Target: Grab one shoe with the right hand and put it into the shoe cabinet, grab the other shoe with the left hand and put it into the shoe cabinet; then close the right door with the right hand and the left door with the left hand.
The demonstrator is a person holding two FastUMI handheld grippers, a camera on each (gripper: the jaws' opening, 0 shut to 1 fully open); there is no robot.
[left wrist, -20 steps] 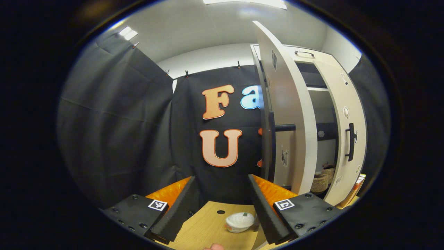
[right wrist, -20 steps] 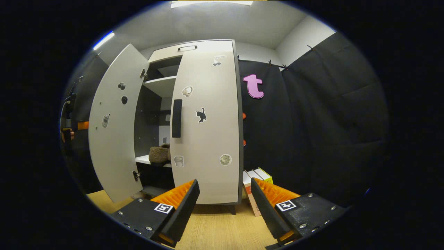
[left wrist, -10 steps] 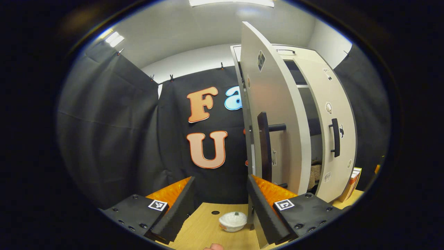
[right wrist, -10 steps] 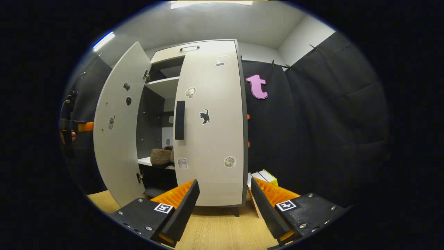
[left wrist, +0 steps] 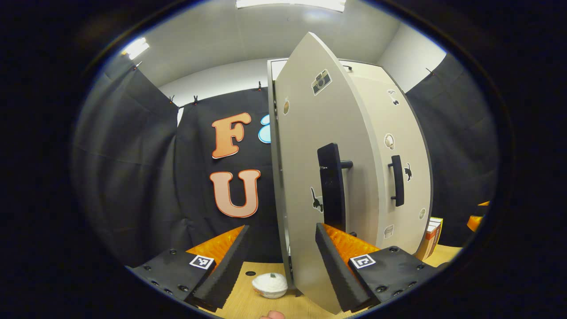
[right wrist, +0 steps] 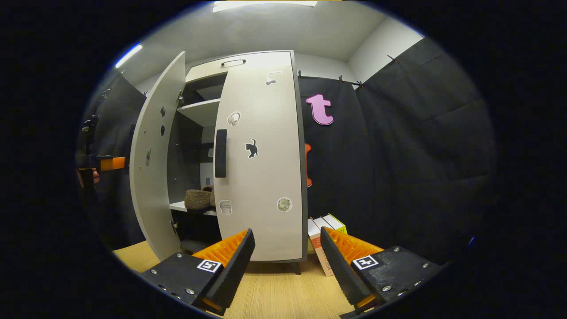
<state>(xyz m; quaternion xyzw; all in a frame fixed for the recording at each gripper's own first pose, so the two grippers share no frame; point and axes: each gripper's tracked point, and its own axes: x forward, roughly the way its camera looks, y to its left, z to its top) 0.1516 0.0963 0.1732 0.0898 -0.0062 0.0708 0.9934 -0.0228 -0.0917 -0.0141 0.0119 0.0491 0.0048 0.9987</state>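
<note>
The pale shoe cabinet (right wrist: pixel 248 66) stands ahead. Its right door (right wrist: pixel 261 168) is shut, and its left door (left wrist: pixel 310 146) stands partly ajar, with a black handle (left wrist: pixel 332 186). In the gap, brown fuzzy shoes (right wrist: pixel 198 199) rest on a white shelf. My left gripper (left wrist: pixel 281 228) is open at the left door's outer face. Its right finger (left wrist: pixel 339 261) sits low before the door, under the handle; I cannot tell if it touches. My right gripper (right wrist: pixel 287 231) is open and holds nothing, hanging back from the shut right door. In the right gripper view, the left gripper (right wrist: pixel 108 164) shows beyond the ajar door.
A small white bowl (left wrist: pixel 270 285) sits on the wooden floor (right wrist: pixel 274 292) by the left door's bottom corner. Cardboard boxes (right wrist: pixel 325 239) lean beside the cabinet's right side. Black cloth walls close in all around.
The left door has swung markedly toward the cabinet, narrowing the gap. My left gripper has come round to the door's outer face. The right gripper has barely moved.
</note>
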